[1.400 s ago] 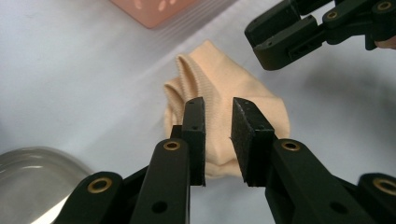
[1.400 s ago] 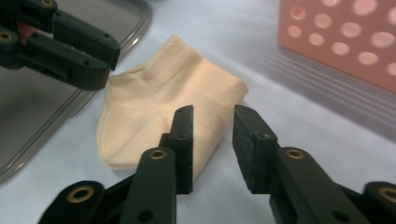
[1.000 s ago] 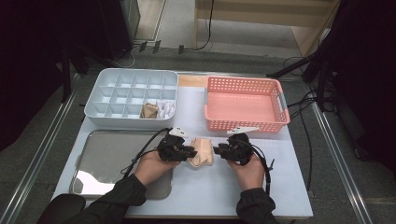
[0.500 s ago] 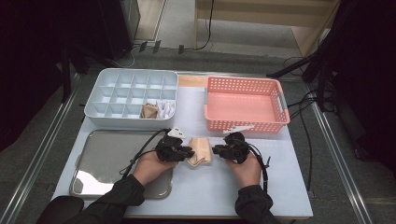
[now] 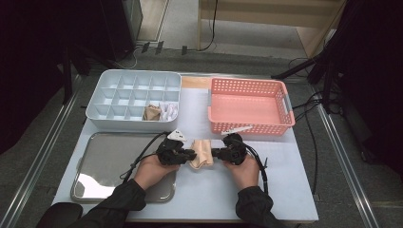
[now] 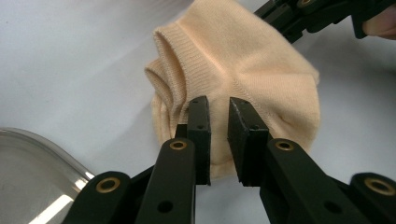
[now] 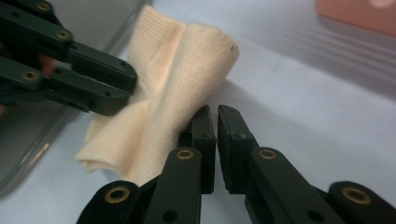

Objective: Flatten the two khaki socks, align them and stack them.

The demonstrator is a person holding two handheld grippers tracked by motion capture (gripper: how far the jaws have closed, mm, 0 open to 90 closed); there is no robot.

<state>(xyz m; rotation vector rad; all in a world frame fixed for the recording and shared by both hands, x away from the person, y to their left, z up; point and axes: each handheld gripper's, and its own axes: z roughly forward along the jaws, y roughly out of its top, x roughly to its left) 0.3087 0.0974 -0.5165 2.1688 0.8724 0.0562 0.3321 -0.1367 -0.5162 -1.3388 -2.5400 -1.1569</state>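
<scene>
A pale blue-white table (image 5: 285, 190) fills the middle of the high view, with grey floor and dark surroundings around it and cables trailing at the upper edge. At lower left of the frame lies a metal tray (image 5: 102, 161); above it stands a white compartment box (image 5: 119, 95) with small folded items in two bottom-row cells. At centre bottom, the left gripper (image 5: 187, 154) and the right gripper (image 5: 216, 153) face each other across a cream sock (image 5: 202, 151) lying folded on the table. At upper right sits a pink basket (image 5: 249, 107).

The left gripper view adds the sock's ribbed cuff and seam, the tray's curved rim at lower left, and the left gripper's jaws a narrow gap apart over the sock; whether they pinch fabric I cannot tell. The right gripper view shows the right gripper's jaws nearly closed at the sock's edge, seemingly gripping nothing, with the basket's corner at upper right.
</scene>
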